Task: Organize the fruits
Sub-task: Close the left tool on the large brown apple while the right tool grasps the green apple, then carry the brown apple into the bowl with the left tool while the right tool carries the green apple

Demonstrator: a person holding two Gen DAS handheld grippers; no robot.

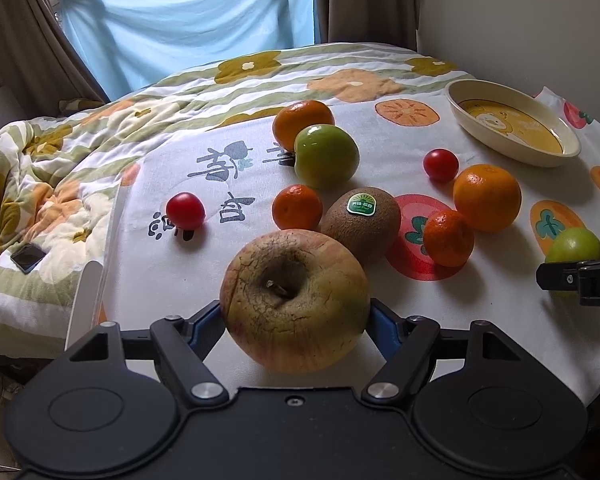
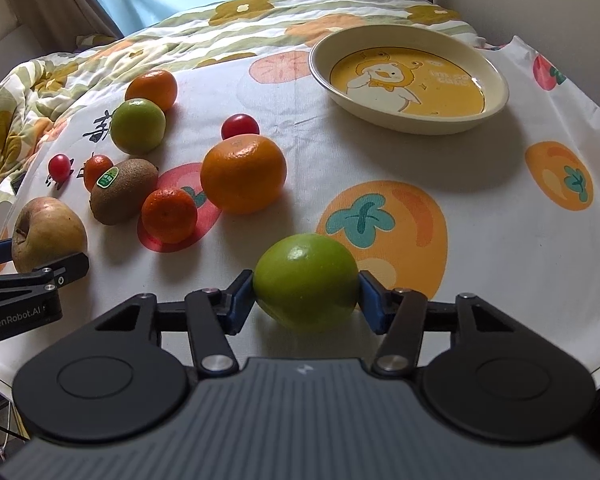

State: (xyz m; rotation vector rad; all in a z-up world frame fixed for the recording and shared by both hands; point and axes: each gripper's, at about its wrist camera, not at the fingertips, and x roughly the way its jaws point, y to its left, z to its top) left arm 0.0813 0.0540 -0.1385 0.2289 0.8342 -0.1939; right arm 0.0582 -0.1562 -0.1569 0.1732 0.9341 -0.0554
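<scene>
Green-stickered kiwi [image 1: 360, 224], wording perhaps unreadable.

Both wrist views look low, close, forward across one fruit-strewn tablecloth [image 1: 480, 320].

You have eleven fruits on the tablecloth [image 2: 480, 208], plus one dish.

- One wrinkled apple [image 1: 295, 300], low in the left wrist frame.
- One kiwi [image 1: 361, 222] with a sticker.
- Two green fruits: [image 2: 306, 281] bottom centre of the right wrist frame, [image 2: 138, 126] upper left.
- Two cherry tomatoes [image 1: 185, 211] [image 1: 441, 165].
- Five orange citrus: three larger [image 2: 243, 174] [image 2: 152, 89], two small [image 2: 169, 214] [image 2: 97, 171].
- One oval dish [image 2: 410, 118], upper right.
</scene>
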